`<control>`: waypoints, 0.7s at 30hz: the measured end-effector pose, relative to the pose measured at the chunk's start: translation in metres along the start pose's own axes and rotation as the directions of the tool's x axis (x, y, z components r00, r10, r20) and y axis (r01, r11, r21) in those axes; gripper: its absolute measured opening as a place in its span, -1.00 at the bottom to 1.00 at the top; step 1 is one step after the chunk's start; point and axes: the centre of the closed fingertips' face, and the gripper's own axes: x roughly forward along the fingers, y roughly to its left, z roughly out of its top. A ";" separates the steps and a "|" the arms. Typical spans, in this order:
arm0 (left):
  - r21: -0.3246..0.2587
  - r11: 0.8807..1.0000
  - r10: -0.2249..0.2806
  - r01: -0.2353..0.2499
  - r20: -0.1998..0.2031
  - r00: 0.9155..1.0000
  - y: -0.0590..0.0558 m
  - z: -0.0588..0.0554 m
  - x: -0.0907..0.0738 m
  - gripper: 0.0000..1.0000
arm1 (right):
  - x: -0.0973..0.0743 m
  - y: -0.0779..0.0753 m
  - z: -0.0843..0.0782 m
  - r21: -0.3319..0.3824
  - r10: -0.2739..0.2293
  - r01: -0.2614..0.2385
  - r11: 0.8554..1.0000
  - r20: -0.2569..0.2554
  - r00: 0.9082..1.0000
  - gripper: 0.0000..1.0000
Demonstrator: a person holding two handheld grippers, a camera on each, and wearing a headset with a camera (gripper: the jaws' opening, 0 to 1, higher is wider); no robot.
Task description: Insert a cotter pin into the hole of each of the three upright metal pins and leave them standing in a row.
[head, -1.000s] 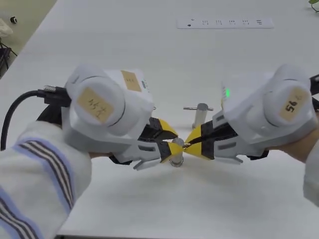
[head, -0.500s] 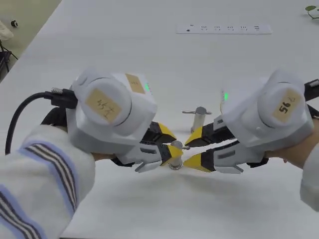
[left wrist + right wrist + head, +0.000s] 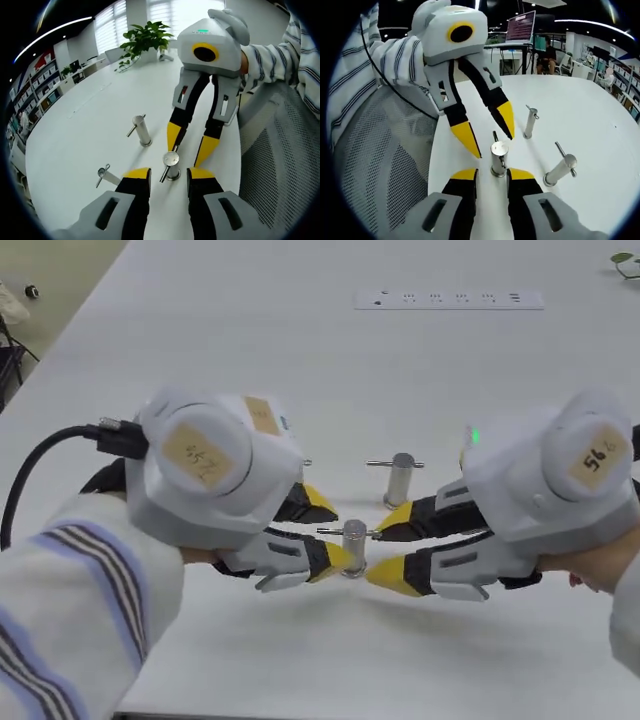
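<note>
Nearest metal pin [image 3: 354, 538] stands upright close to the table's [image 3: 300, 660] near edge, a cotter pin [image 3: 330, 531] through its hole. Left gripper [image 3: 330, 530] and right gripper [image 3: 390, 548] face each other across it, both sets of jaws apart and gripping nothing; probably guarding it against tipping. Just behind, the second pin [image 3: 400, 480] is pinned too. The third pin [image 3: 561, 169] stands off to the left, also crossed. Beyond, open tabletop runs to a power strip [image 3: 450, 300].
</note>
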 end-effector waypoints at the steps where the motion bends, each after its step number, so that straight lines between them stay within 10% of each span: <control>1: -0.028 1.000 0.006 -0.005 0.016 1.000 0.001 0.000 -0.002 -0.38 | 0.002 -0.002 -0.001 0.008 -0.009 0.009 1.000 0.004 1.000 -0.60; 9: -0.141 0.990 0.020 0.000 0.141 0.990 -0.008 0.003 -0.020 0.14 | 0.012 -0.007 0.006 0.111 -0.009 -0.007 0.994 0.141 0.990 -0.58; 21: -0.300 0.952 0.119 -0.054 0.203 0.972 -0.010 -0.006 -0.040 0.98 | 0.025 -0.008 0.009 0.111 0.024 -0.044 0.993 0.175 0.984 -0.61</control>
